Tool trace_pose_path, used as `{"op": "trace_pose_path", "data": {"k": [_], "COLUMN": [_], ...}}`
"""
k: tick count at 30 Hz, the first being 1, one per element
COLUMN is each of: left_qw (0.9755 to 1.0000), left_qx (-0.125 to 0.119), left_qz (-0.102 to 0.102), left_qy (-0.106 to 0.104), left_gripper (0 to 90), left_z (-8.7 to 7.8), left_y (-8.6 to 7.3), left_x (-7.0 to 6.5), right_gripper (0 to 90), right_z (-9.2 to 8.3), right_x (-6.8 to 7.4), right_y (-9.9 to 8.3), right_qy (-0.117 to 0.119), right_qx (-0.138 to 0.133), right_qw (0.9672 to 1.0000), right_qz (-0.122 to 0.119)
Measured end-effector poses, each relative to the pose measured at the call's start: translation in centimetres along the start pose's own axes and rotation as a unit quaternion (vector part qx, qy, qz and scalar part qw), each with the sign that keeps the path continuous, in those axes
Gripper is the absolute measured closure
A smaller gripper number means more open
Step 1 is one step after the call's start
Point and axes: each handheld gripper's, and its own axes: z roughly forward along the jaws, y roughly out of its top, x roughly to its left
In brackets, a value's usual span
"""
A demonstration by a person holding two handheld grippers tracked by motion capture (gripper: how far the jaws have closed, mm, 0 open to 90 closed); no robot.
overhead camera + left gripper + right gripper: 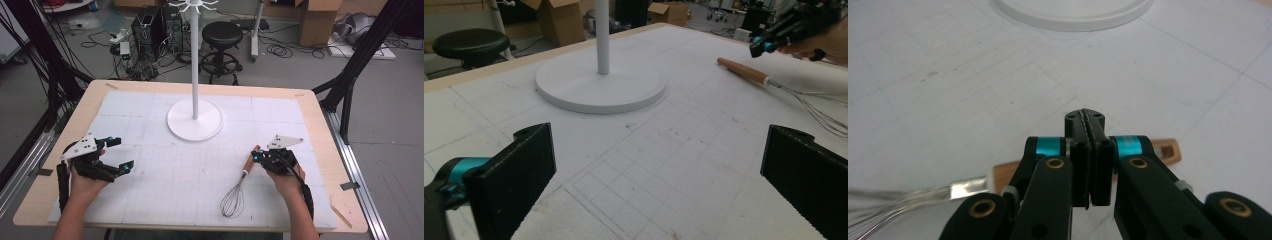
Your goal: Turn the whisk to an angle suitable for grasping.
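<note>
The left gripper rests with jaws spread wide, while the right gripper has its jaws pressed together.

My left gripper and right gripper are black with teal collars at the jaw roots, brass-ringed pivot screws, ridged pads, a grey three-cornered plate on top, and black cable trailing toward six o'clock.

Whisk handle's middle behind the right gripper, wires cut off
</note>
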Motion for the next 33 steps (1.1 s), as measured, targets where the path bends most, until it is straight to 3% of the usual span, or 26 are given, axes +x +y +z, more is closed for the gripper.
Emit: {"op": "trace_pose_path", "data": {"k": [8, 13, 15, 21, 33], "left_qw": [0.9999, 0.9998, 0.9997, 0.9996, 0.9996], "left_qx": [0.012, 0.019, 0.022, 0.026, 0.023], "left_qz": [0.005, 0.009, 0.01, 0.011, 0.011], "left_qy": [-0.002, -0.004, -0.003, -0.005, -0.007], "left_gripper": [1.7, 1.7, 1.7, 1.7, 1.7], "left_z": [0.4, 0.6, 0.5, 0.6, 0.6], "left_y": [-0.1, -0.1, -0.1, -0.1, -0.1], "left_x": [-0.2, -0.5, -0.5, -0.7, -0.7], "right_gripper": [89.5, 89.6, 89.6, 89.7, 89.7], "right_z": [2.6, 3.8, 3.7, 2.9, 0.1], "right_x": [-1.0, -1.7, -1.9, -1.9, -2.2], "right_y": [1.7, 1.3, 1.0, 0.7, -1.9], "right_qy": [-0.018, -0.028, -0.025, -0.042, -0.052], "right_qx": [0.046, 0.082, 0.077, 0.087, 0.071], "right_qw": [0.9986, 0.9961, 0.9967, 0.9953, 0.9955], "right_qz": [-0.016, -0.012, 0.004, 0.003, 0.034]}}
